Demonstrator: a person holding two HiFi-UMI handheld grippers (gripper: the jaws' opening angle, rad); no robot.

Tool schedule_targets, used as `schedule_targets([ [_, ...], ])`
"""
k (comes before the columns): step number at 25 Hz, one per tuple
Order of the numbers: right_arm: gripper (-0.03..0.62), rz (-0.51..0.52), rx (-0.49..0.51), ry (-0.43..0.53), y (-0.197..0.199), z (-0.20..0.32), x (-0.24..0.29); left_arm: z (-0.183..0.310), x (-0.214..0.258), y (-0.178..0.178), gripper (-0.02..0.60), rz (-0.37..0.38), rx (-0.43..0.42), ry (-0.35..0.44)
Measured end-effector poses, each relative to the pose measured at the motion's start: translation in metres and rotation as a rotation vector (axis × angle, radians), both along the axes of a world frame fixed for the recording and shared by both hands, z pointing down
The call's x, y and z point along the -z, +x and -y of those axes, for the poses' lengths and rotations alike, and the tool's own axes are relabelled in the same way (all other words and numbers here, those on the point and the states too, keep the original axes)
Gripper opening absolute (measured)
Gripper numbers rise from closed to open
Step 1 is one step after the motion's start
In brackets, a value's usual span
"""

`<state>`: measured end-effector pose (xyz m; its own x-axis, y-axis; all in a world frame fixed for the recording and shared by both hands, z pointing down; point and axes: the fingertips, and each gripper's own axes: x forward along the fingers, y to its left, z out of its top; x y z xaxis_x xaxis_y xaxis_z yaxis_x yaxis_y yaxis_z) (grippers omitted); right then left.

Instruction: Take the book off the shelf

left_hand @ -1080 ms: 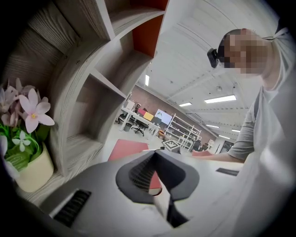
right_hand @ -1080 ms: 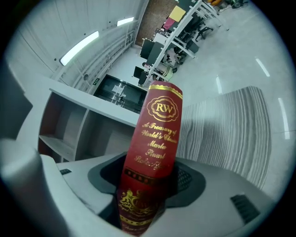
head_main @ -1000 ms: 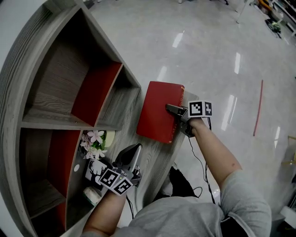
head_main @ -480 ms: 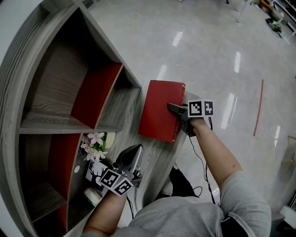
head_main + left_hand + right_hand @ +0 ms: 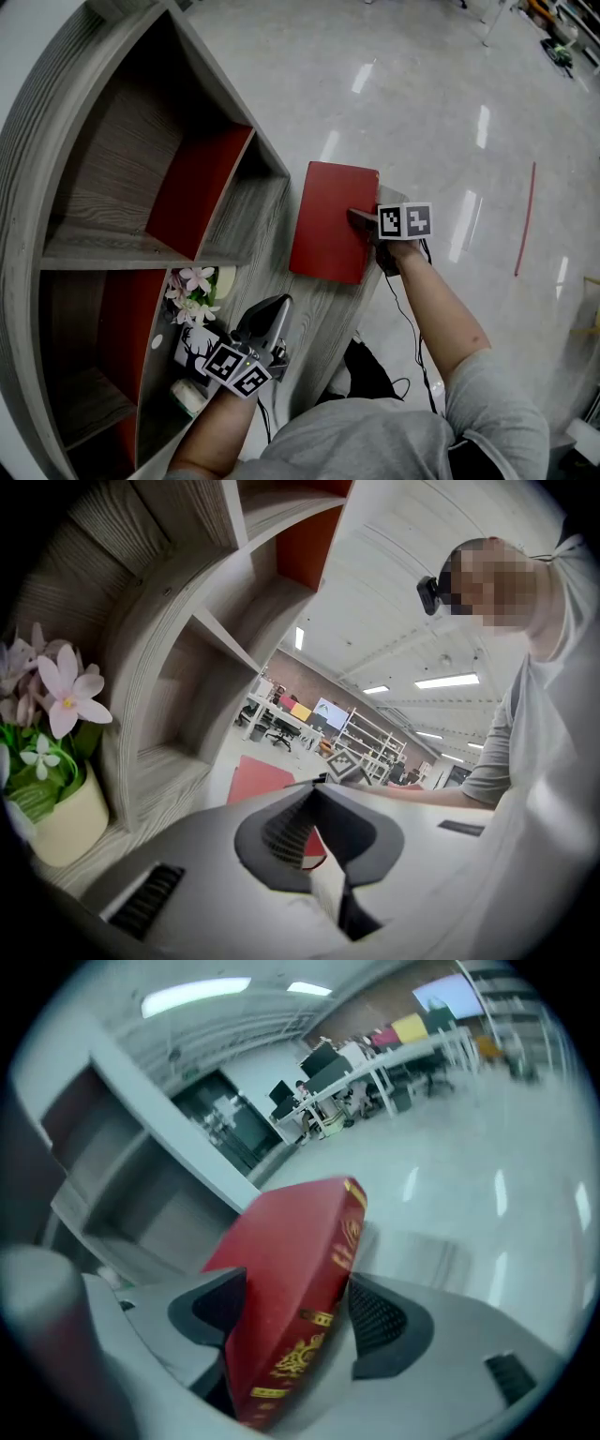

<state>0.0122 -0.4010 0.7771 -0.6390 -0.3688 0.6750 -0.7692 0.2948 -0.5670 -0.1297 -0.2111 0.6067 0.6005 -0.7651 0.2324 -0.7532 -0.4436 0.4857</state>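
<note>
The red book [image 5: 330, 223] lies flat on the grey wooden top [image 5: 309, 309] to the right of the shelf [image 5: 112, 178]. My right gripper [image 5: 362, 221] is at its right edge, astride the spine. In the right gripper view the book [image 5: 281, 1269], with gold print on the spine, stands tilted between the pads [image 5: 380, 1321]. The jaws have just been opening and no longer press on it. My left gripper [image 5: 273, 310] rests lower on the same top, shut and empty, its tips [image 5: 319, 782] meeting. The book [image 5: 258, 778] shows beyond them.
A pot of pink flowers [image 5: 194, 286] and a deer-print mug [image 5: 192, 343] stand beside the left gripper. Red panels [image 5: 200, 190] fill shelf compartments. The top's right edge drops to a glossy floor [image 5: 422, 112], with a black cable [image 5: 405, 328] hanging there.
The book has slid slightly right and settled flat on the top. The right gripper has rolled and sunk a little, and its jaws have widened around the spine. The left gripper has kept still.
</note>
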Motion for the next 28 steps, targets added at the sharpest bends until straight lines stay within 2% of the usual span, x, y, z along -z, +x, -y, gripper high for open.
schedule_targets([
  [2, 0.396, -0.201, 0.045, 0.146, 0.011, 0.008, 0.001, -0.001, -0.001, -0.001, 0.009, 0.0, 0.001, -0.003],
  [4, 0.394, -0.27, 0.078, 0.221, 0.009, 0.013, 0.007, -0.002, -0.002, -0.002, 0.009, 0.001, 0.002, -0.005],
  [11, 0.395, -0.254, 0.049, 0.196, 0.012, 0.012, 0.004, -0.004, -0.001, -0.002, 0.009, -0.001, 0.002, -0.004],
  [16, 0.394, -0.226, 0.07, 0.212, 0.003, 0.012, 0.005, -0.008, 0.001, -0.003, 0.009, 0.003, 0.011, -0.003],
  [22, 0.391, -0.284, 0.067, 0.247, 0.008, 0.014, 0.013, -0.013, 0.009, -0.002, 0.009, 0.006, 0.025, 0.004],
  [24, 0.351, -0.302, 0.057, 0.272, 0.011, 0.016, 0.023, -0.015, 0.013, -0.003, 0.009, 0.008, 0.035, 0.007],
  [28, 0.351, -0.285, 0.046, 0.32, 0.012, 0.019, 0.05, -0.019, 0.026, -0.009, 0.009, 0.017, 0.062, 0.024],
])
